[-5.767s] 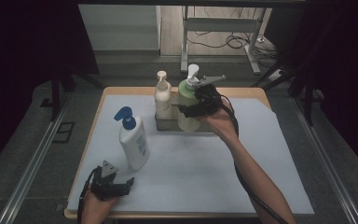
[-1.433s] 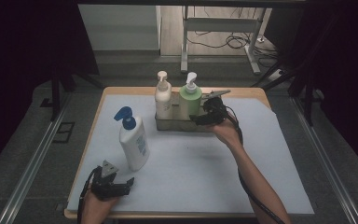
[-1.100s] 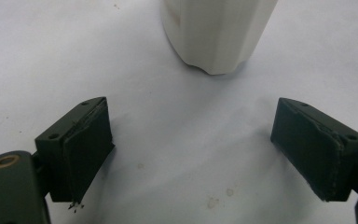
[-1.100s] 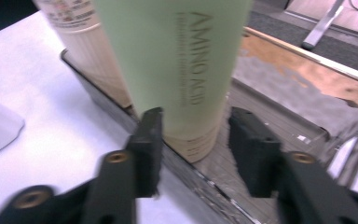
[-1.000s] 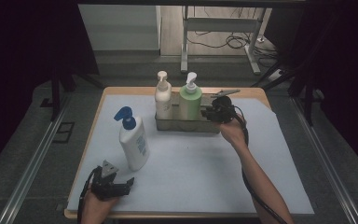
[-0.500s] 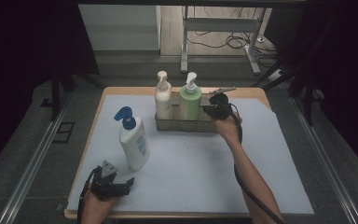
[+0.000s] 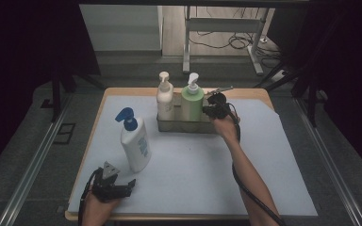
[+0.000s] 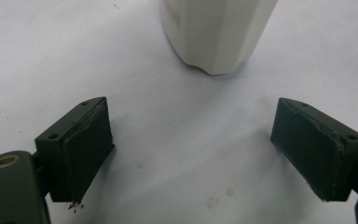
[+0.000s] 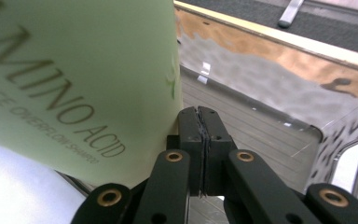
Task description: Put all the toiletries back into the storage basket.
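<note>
A green pump bottle (image 7: 192,101) stands in a metal tray (image 7: 184,126) at the back of the table, next to a cream pump bottle (image 7: 164,99). My right gripper (image 7: 212,107) sits just right of the green bottle, inside the tray's right end. In the right gripper view its jaws (image 9: 199,116) are pressed together with nothing between them, right beside the green bottle (image 9: 74,70). A white bottle with a blue pump (image 7: 134,141) stands on the table to the left. My left gripper (image 7: 125,186) rests near the front edge, open and empty, with the white bottle's base (image 8: 216,35) ahead of it.
A white sheet (image 7: 188,174) covers the wooden table. The tray's shiny metal wall (image 9: 270,84) rises behind my right gripper. A cable (image 7: 250,193) trails along the right forearm. Metal rails run along both sides of the table on the floor.
The green bottle, once held above the tray, now stands in it. My right gripper let go, drew off to the right, then dipped back beside the bottle with jaws shut. The left gripper stayed put.
</note>
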Demonstrator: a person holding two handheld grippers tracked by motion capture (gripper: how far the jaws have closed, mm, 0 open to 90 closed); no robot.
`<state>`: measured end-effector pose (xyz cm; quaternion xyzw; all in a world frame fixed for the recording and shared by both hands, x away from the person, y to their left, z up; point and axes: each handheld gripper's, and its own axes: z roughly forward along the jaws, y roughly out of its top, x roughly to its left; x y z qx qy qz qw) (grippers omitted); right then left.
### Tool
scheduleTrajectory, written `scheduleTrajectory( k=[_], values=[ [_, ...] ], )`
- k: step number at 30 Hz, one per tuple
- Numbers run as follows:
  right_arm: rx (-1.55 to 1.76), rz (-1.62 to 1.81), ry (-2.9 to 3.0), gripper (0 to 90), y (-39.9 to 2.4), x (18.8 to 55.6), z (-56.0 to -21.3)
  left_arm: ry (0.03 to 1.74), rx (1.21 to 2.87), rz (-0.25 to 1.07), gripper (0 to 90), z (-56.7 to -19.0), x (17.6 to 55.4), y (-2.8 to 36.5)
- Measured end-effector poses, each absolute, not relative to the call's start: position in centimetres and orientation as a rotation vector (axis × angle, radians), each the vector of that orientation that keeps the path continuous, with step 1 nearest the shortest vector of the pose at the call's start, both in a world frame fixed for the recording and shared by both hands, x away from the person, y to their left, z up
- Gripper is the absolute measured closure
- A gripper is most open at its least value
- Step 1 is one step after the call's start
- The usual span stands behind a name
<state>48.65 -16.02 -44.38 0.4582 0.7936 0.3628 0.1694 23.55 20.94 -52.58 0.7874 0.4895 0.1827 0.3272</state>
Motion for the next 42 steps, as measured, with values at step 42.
scheduleTrajectory(
  k=[42],
  values=[
    [1.297, 1.012, 2.293, 89.6, -13.2, 47.8, -45.3, 1.282, 2.064, 0.476, 12.0, -52.6, 23.6, 20.9]
  ],
)
